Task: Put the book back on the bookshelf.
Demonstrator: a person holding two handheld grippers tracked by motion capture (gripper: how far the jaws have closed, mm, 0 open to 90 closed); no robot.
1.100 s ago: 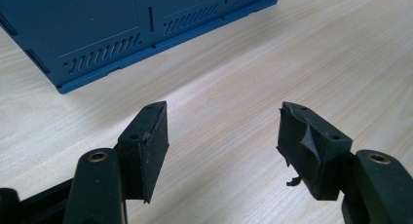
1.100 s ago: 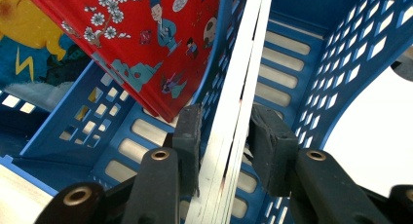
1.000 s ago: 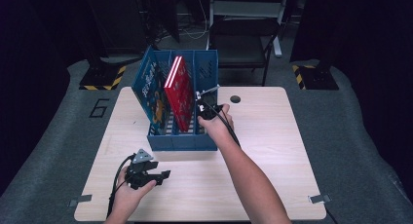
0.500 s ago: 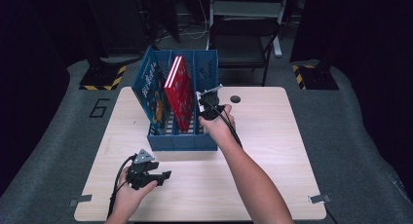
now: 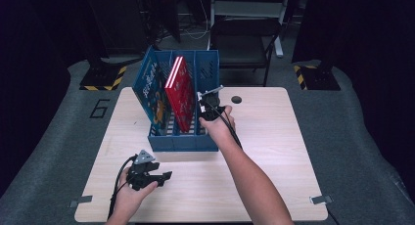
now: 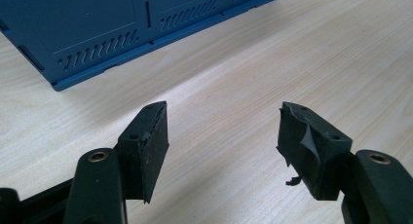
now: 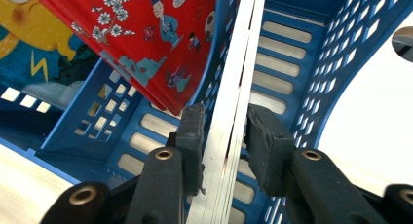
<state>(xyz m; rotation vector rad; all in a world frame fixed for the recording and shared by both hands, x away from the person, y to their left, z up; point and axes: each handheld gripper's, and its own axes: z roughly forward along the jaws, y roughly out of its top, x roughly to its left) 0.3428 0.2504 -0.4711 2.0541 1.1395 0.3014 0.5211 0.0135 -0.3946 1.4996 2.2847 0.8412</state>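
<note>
A blue file rack (image 5: 182, 139) with three compartments stands on the wooden table (image 5: 274, 137). A blue picture book (image 5: 154, 90) leans in its left compartment and a red one (image 5: 180, 95) in the middle. My right gripper (image 5: 209, 101) reaches into the right compartment from above. In the right gripper view, its jaws (image 7: 224, 131) have just been closing on the white page edge of a thin book (image 7: 239, 63), which stands upright between the pads. My left gripper (image 5: 164, 176) rests low near the table's front left, open and holding nothing (image 6: 224, 131).
A round cable hole (image 5: 237, 99) lies in the tabletop behind the rack on the right. A dark chair (image 5: 242, 44) stands beyond the far edge. The rack's front wall (image 6: 97, 34) is just ahead of my left gripper.
</note>
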